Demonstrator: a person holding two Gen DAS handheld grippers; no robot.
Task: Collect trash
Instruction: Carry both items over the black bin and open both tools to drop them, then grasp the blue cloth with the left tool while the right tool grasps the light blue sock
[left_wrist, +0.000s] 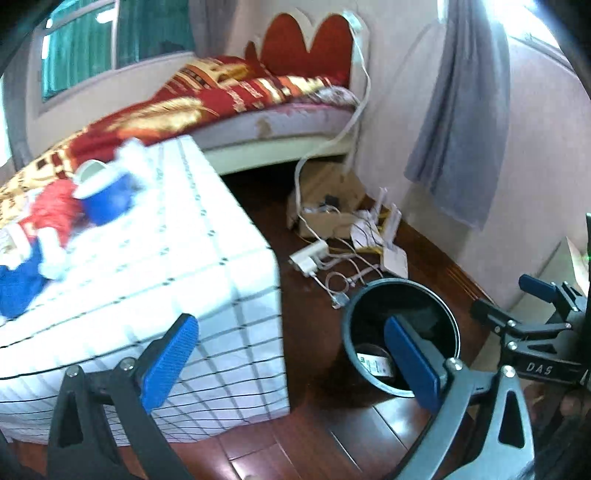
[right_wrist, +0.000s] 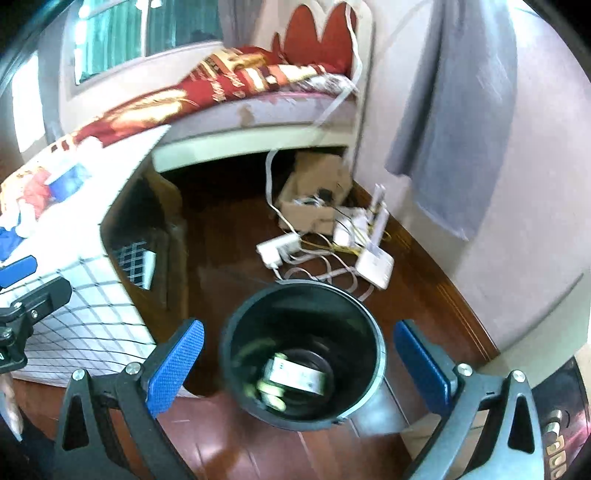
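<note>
A black round bin (right_wrist: 295, 314) stands on the wooden floor straight below my right gripper (right_wrist: 299, 365), whose blue pads are spread wide and open with nothing between them. Inside the bin lie a white labelled box (right_wrist: 295, 374) and some greenish scraps (right_wrist: 269, 395). In the left wrist view my left gripper (left_wrist: 291, 363) is also open and empty, just left of the bin (left_wrist: 369, 317) and over the corner of a table with a white checked cloth (left_wrist: 184, 266). On that table lie a blue cup (left_wrist: 105, 199) and red wrappers (left_wrist: 51, 214), blurred.
Beyond the bin, a power strip (left_wrist: 308, 254), tangled cables, a white router (left_wrist: 395, 260) and a cardboard box (left_wrist: 328, 199) lie on the floor by the wall. A bed with a red blanket (left_wrist: 221, 99) is behind. A grey curtain (left_wrist: 461, 110) hangs at the right.
</note>
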